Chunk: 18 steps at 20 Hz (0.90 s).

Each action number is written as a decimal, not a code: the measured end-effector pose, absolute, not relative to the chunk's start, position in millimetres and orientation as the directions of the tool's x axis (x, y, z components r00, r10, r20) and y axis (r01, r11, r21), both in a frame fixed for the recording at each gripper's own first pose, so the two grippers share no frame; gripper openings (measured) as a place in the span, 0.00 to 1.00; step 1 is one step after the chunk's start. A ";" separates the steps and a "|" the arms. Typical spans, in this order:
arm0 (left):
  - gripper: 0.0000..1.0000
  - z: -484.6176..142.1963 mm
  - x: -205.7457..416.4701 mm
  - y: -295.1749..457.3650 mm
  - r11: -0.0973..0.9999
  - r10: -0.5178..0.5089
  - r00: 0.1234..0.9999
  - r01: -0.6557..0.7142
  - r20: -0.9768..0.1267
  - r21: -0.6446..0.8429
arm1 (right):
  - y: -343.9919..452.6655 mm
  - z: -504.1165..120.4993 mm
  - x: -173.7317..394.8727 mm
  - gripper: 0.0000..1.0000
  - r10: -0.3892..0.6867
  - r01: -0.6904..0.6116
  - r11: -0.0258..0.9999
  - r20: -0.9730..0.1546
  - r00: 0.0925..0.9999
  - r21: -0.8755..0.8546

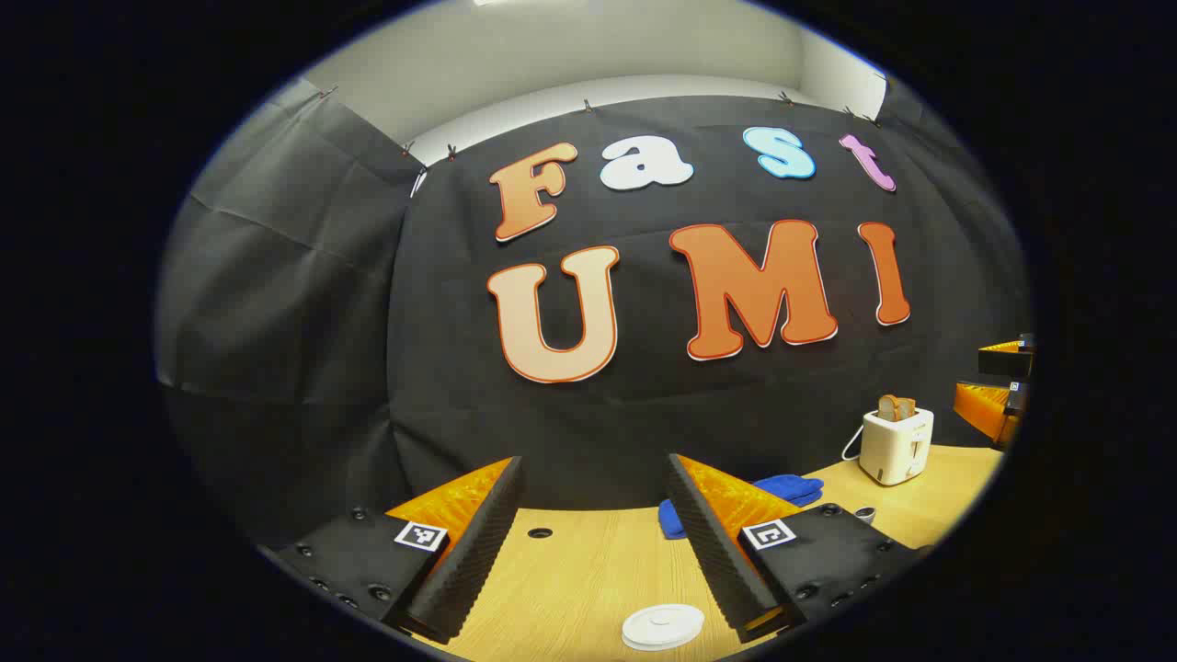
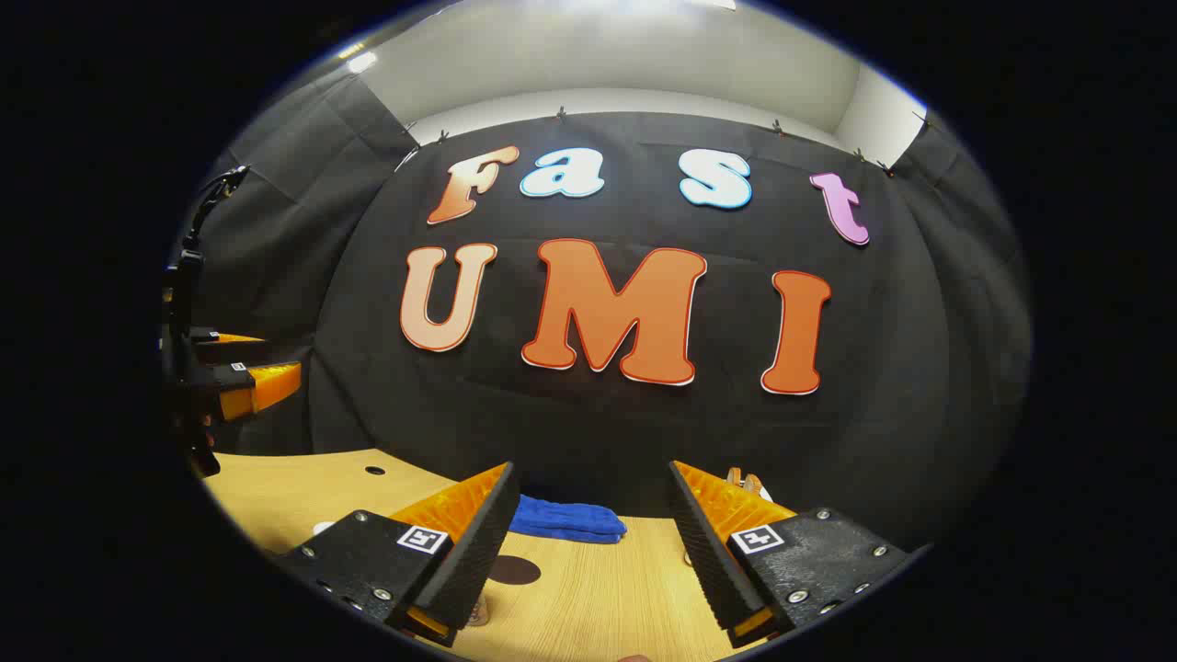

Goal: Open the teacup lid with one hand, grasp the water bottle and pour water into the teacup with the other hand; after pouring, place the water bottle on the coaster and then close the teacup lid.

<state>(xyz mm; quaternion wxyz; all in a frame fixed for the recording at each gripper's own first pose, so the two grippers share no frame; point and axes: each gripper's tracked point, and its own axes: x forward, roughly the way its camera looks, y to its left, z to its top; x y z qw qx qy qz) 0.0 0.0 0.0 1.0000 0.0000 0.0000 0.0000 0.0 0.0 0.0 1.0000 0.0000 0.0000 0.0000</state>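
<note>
In the left gripper view, the left gripper (image 1: pixel 593 542) hangs above a light wooden table (image 1: pixel 588 579) with its 2 fingers spread wide and nothing between them. A round white teacup lid (image 1: pixel 662 627) lies flat on the table near the bottom edge, just beside the finger on the view's right. Behind that finger sits a crumpled blue cloth (image 1: pixel 782 492), and farther right a white toaster (image 1: pixel 897 444) holds a slice of bread. In the right gripper view, the right gripper (image 2: pixel 588 552) is likewise spread and empty, above a dark round coaster (image 2: pixel 513 570) on the table.
</note>
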 end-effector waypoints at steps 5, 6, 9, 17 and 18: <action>1.00 4.6 -0.1 2.8 1.000 0.008 1.000 -0.008 0.011 -0.010 | -6.9 2.7 1.6 0.96 -0.011 0.011 1.000 -0.003 1.000 0.001; 1.00 6.3 -0.1 4.0 1.000 0.012 1.000 -0.012 0.015 -0.009 | -9.1 3.7 1.3 0.96 -0.017 0.017 1.000 0.000 1.000 -0.002; 1.00 9.2 0.4 5.5 1.000 0.018 1.000 -0.017 0.017 -0.009 | -9.3 6.2 0.9 0.96 -0.017 0.017 1.000 0.000 1.000 -0.003; 1.00 18.4 -1.0 13.5 0.999 0.037 0.999 -0.036 0.037 -0.026 | -11.2 17.9 -0.5 0.96 -0.018 0.018 1.000 0.023 1.000 -0.005; 1.00 18.7 -0.8 14.9 0.999 0.040 0.998 -0.039 0.038 -0.026 | -11.2 19.5 0.3 0.96 -0.018 0.018 1.000 0.027 0.999 -0.003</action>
